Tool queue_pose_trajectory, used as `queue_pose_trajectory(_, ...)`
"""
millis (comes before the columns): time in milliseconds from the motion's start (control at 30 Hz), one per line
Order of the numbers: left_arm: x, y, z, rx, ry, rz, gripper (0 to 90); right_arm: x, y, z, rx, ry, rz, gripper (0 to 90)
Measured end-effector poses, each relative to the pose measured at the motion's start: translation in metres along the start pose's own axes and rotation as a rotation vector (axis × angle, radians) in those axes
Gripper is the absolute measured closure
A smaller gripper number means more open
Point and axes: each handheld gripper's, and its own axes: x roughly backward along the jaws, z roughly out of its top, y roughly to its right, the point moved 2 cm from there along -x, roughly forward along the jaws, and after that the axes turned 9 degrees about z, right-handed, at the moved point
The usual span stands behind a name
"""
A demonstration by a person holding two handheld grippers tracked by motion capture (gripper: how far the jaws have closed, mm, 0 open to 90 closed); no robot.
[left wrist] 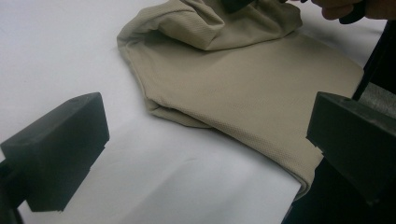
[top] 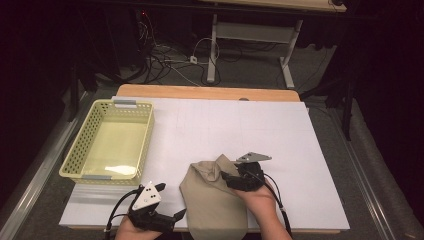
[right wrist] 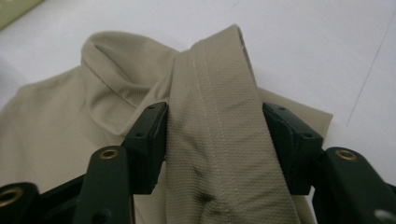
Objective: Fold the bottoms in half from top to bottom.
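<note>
1. Right gripper [right wrist: 212, 140] has a fold of the tan cloth [top: 212, 200] between its two jaws. The jaws are about half closed and press on the hemmed band from both sides, so it holds the cloth.
2. Left gripper [top: 175, 216] sits just beside the cloth, at its near left edge. Its jaws are wide apart and hold nothing.
3. That cloth lies on the white sheet [top: 280, 135] at the near edge of the table. Its near corner hangs a little over that edge.
4. Part of the cloth is already flat and folded. The far part is bunched up where the right gripper lifts it.
5. A yellow basket [top: 80, 145] sits well apart from the cloth, to the far left. Nothing is in it.
6. My guess: the folding is about half done. The lifted part has to be laid flat on the rest of the cloth. Maybe the cloth goes in the basket after that, but I cannot be sure.
</note>
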Motion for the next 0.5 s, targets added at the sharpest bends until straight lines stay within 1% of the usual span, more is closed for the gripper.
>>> queue_pose_trajectory(100, 0.0000, 0.0000, 0.0004, 0.000, 0.001, 0.001, 0.0, -0.0033, 0.0015, -0.0007, 0.016, -0.021, -0.006, 48.4)
queue_pose_trajectory(200, -0.0001, -0.0005, 0.0003, 0.000, 0.000, 0.002, 0.0, -0.0044, 0.0028, -0.0007, 0.008, -0.025, -0.003, 51.4)
queue_pose_trajectory(300, -0.0003, -0.0011, 0.0002, 0.000, 0.000, 0.002, 0.0, -0.0048, 0.0037, -0.0006, 0.029, -0.031, -0.013, 59.9)
queue_pose_trajectory(367, -0.0002, -0.0015, 0.0004, 0.000, 0.001, 0.002, 0.0, -0.0045, 0.0040, -0.0005, 0.027, -0.033, -0.015, 65.4)
queue_pose_trajectory(433, 0.0002, -0.0019, 0.0006, 0.001, 0.003, 0.003, 0.0, -0.0043, 0.0040, -0.0004, 0.037, -0.034, -0.024, 69.3)
queue_pose_trajectory(500, 0.0007, -0.0022, 0.0007, 0.000, 0.004, 0.004, 0.0, -0.0034, 0.0034, -0.0003, 0.049, -0.032, -0.018, 76.8)
